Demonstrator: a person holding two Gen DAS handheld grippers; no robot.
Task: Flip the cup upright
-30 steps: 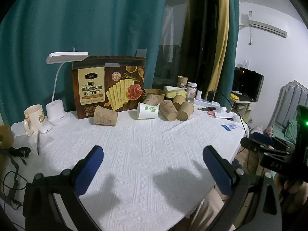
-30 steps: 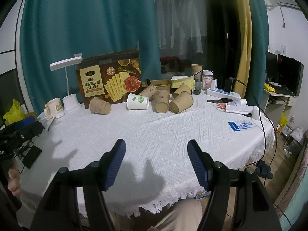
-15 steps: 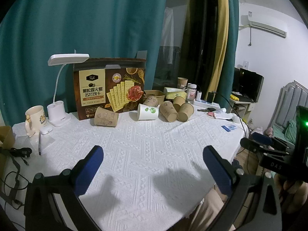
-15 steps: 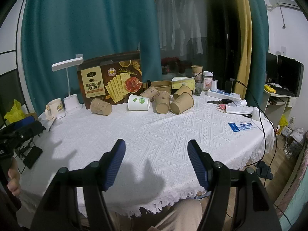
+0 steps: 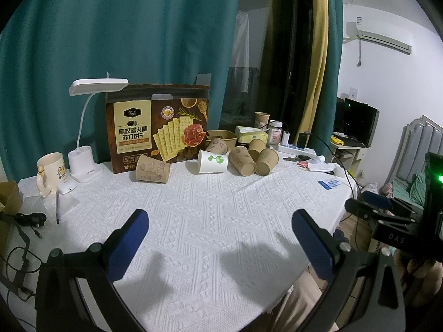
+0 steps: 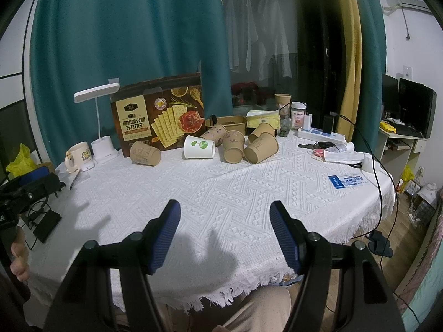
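Several paper cups lie on their sides along the far side of the white tablecloth (image 5: 210,215). A brown cup (image 5: 152,168) (image 6: 145,153) lies alone at the left. A white cup with a green print (image 5: 212,161) (image 6: 199,147) lies mid-table. Beside it is a cluster of brown cups (image 5: 242,160) (image 6: 234,150). My left gripper (image 5: 218,221) hovers open over the near part of the cloth, its blue pads wide apart and empty. My right gripper (image 6: 225,213) is also open and empty, with a narrower gap, far short of the cups.
A cracker box (image 5: 157,135) stands behind the cups, with a white desk lamp (image 5: 85,163) and a mug (image 5: 51,170) to its left. A power strip (image 6: 321,135), papers and cables lie at the right. A blue card (image 6: 349,181) lies near the fringed right edge.
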